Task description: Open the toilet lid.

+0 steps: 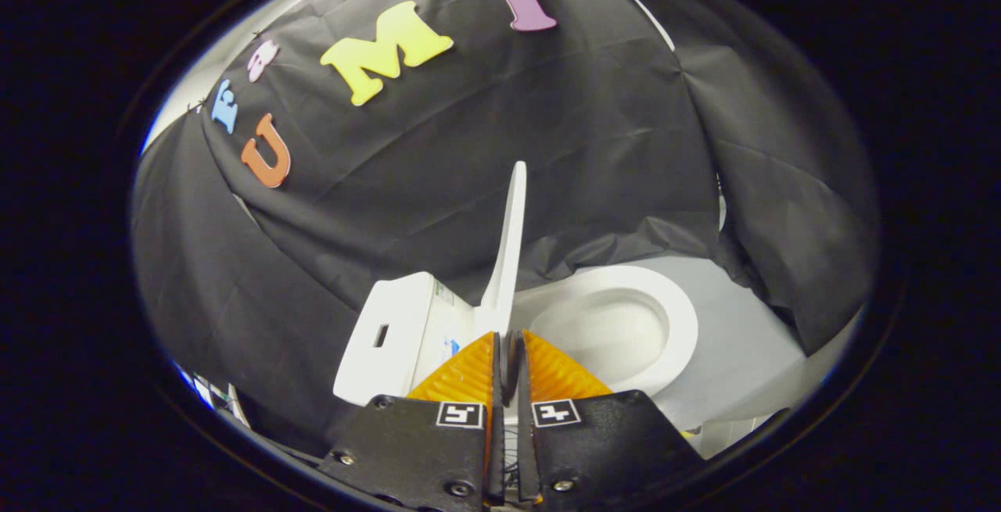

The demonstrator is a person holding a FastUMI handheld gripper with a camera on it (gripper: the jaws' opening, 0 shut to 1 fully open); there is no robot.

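The gripper (508,338) has its two fingers (469,375) brought almost together, so only a very thin gap is left between them. The bottom edge of the toilet lid (507,250) sits right at the tips, seemingly in this thin gap. The fingers look pressed on the lid's edge from both sides, though the contact itself is partly hidden by the tips. On the body of the gripper, behind each finger, there is a small square marker (460,415).

The lid is white and thin. It stands nearly upright, seen from its edge, so it looks like a narrow blade that rises from the fingertips and leans a little to the right at its top. It is raised clear of the seat.

Just beyond the fingers, to the right of the lid, lies the toilet seat (672,316), white and oval, with the bowl (606,332) uncovered inside it. The seat is flat and the bowl looks clean and pale.

To the left of the lid is the white tank (399,332), a boxy part with a small dark rectangular slot on its near face and some small labels near the lid's hinge.

Behind everything hangs the black cloth wall (469,152) with many creases. Under the toilet, to the right, a pale grey floor (743,340) shows.
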